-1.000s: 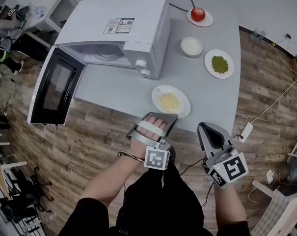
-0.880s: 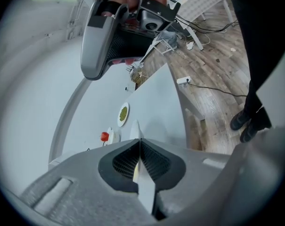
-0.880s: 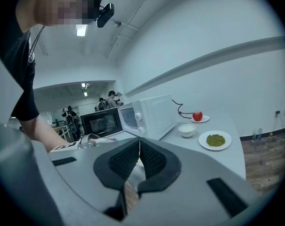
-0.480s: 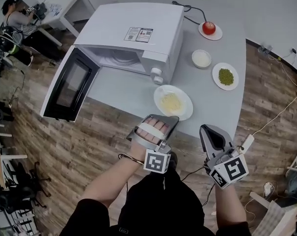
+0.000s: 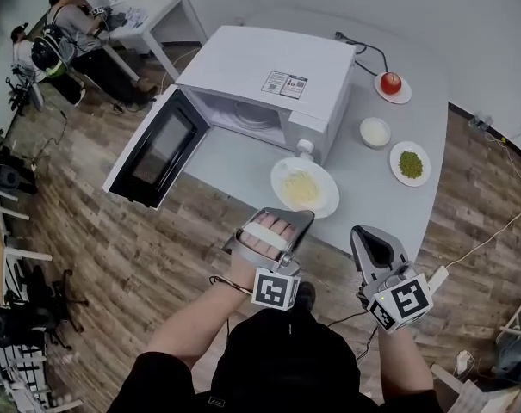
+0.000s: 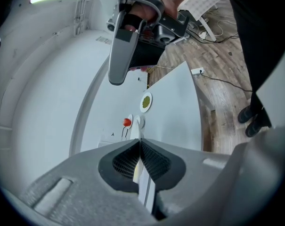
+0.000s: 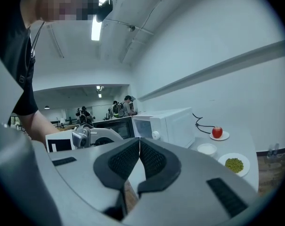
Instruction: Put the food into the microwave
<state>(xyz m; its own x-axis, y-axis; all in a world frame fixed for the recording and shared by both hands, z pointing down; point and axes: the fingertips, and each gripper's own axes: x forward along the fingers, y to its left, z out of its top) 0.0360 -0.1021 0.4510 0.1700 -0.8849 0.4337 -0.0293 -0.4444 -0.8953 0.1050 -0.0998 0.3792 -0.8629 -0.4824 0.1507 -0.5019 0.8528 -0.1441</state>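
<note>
A white microwave (image 5: 273, 80) stands on the grey table (image 5: 243, 157) with its door (image 5: 155, 149) swung open to the left and its cavity showing. In front of it sits a white plate of yellow food (image 5: 303, 188). My left gripper (image 5: 296, 217) hovers just off the table's near edge, shut and empty, pointing at that plate. My right gripper (image 5: 364, 234) is to its right, also off the edge, jaws together with nothing in them. In the right gripper view the microwave (image 7: 166, 123) lies ahead, and the left gripper (image 7: 93, 138) shows at the left.
To the right of the microwave are a red apple on a saucer (image 5: 391, 83), a small white bowl (image 5: 375, 132) and a plate of green peas (image 5: 411, 163). A black cable (image 5: 359, 46) runs behind the microwave. Wooden floor surrounds the table; people sit at a desk far left (image 5: 66, 20).
Both grippers have risen a little and stay shut. The head view has swung, so the microwave and plates sit further right and lower in the picture.
</note>
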